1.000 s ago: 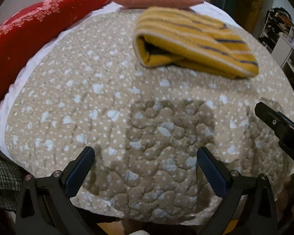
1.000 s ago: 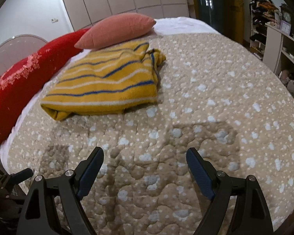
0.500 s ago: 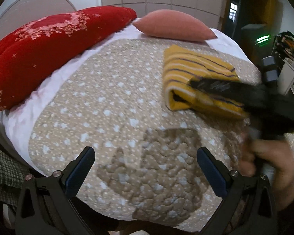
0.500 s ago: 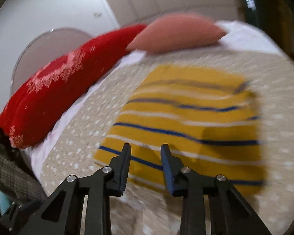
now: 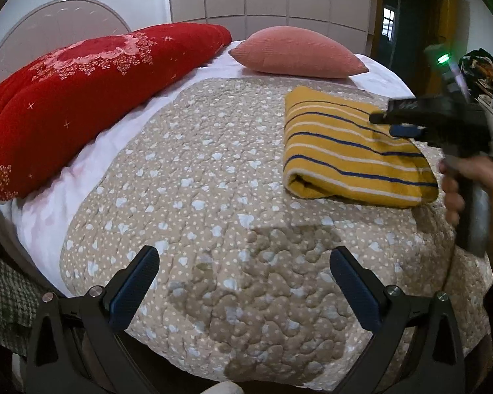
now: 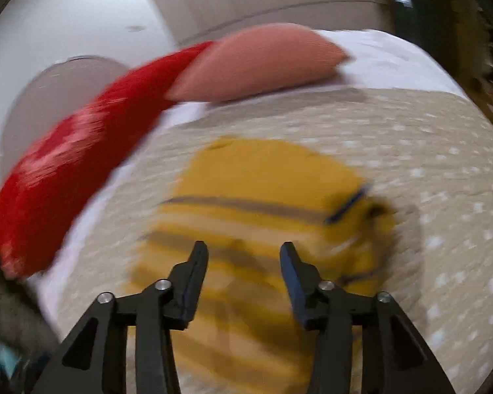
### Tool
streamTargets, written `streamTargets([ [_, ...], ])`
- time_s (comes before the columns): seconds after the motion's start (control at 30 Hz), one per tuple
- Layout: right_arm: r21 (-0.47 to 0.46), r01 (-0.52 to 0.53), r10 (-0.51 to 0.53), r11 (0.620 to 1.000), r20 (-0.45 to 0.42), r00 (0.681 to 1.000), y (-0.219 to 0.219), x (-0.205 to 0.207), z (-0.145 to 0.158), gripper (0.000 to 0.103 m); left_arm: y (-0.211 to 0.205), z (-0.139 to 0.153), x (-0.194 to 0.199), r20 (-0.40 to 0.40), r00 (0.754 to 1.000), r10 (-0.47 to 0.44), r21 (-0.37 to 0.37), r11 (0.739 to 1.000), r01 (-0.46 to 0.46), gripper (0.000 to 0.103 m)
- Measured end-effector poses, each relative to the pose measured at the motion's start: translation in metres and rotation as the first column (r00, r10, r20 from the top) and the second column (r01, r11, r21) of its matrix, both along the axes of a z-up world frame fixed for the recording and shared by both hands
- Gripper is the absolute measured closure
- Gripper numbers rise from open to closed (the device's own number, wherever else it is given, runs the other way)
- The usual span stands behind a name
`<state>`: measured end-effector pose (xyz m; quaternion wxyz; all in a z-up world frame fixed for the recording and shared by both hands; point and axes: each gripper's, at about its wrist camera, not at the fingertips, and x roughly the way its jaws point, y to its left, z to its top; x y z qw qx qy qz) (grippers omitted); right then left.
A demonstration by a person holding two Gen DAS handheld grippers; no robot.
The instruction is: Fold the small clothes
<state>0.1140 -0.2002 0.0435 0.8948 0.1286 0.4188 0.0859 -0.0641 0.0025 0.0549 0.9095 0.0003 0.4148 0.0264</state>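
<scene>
- Left wrist view: the yellow striped garment (image 5: 355, 154) lies folded into a thick rectangle on the quilt (image 5: 213, 170), in front of the pink pillow (image 5: 295, 52) and well apart from the red blanket (image 5: 92, 88). The left gripper (image 5: 243, 282) hangs low over bare quilt nearer the camera than the garment, jaws spread wide and holding nothing. The right gripper (image 5: 391, 124) shows side-on over the garment's far right part, a hand (image 5: 466, 193) on its grip; from here I cannot tell whether it touches the cloth.
- Right wrist view: heavily blurred. The right gripper (image 6: 245, 262) sits just above the garment (image 6: 263, 216), jaws partly apart with nothing pinched between them — the pillow (image 6: 256, 62) lies beyond.
- Handling, as a judgement: the knit looks soft, light and limp, so it will sag and its layers may slide apart if lifted by one corner. The rolled fold edge nearest the left gripper looks the firmest place to pinch — all layers together.
</scene>
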Motion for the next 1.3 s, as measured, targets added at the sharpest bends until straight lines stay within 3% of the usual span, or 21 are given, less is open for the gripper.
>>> streamTargets([
  [0.07, -0.034, 0.016, -0.019, 0.999, -0.090, 0.996, -0.016, 0.023, -0.024, 0.054, -0.001, 0.000, 0.000, -0.004, 1.000, -0.001, 0.009, 1.000, 0.001, 0.000],
  [0.17, -0.031, 0.031, -0.033, 0.999, -0.042, 0.999, -0.019, 0.011, -0.014, 0.053, -0.004, -0.001, -0.001, -0.007, 1.000, -0.011, 0.014, 1.000, 0.011, 0.000],
  [0.3, -0.098, 0.027, -0.023, 0.995, 0.046, 0.999, -0.013, -0.036, 0.008, 0.040, -0.011, -0.003, -0.003, -0.017, 0.999, -0.029, 0.013, 0.999, 0.029, 0.000],
  [0.6, -0.200, 0.047, -0.026, 0.979, 0.105, 0.994, -0.004, -0.145, 0.009, 0.035, -0.022, 0.001, -0.016, -0.012, 0.999, -0.046, 0.023, 0.999, 0.046, 0.000],
  [0.7, -0.214, 0.049, -0.028, 0.976, 0.099, 0.995, -0.001, -0.162, 0.003, 0.033, -0.027, 0.003, -0.021, -0.008, 0.999, -0.051, 0.040, 0.998, 0.051, 0.000],
  [0.97, -0.240, 0.046, -0.026, 0.970, 0.086, 0.996, 0.007, -0.192, -0.009, 0.032, -0.033, 0.004, -0.029, -0.004, 0.999, -0.053, 0.066, 0.996, 0.054, 0.000],
  [1.3, -0.239, 0.066, -0.044, 0.969, 0.099, 0.994, 0.010, -0.202, -0.006, 0.029, -0.032, 0.001, -0.029, -0.019, 0.997, -0.069, 0.031, 0.997, 0.070, 0.000],
])
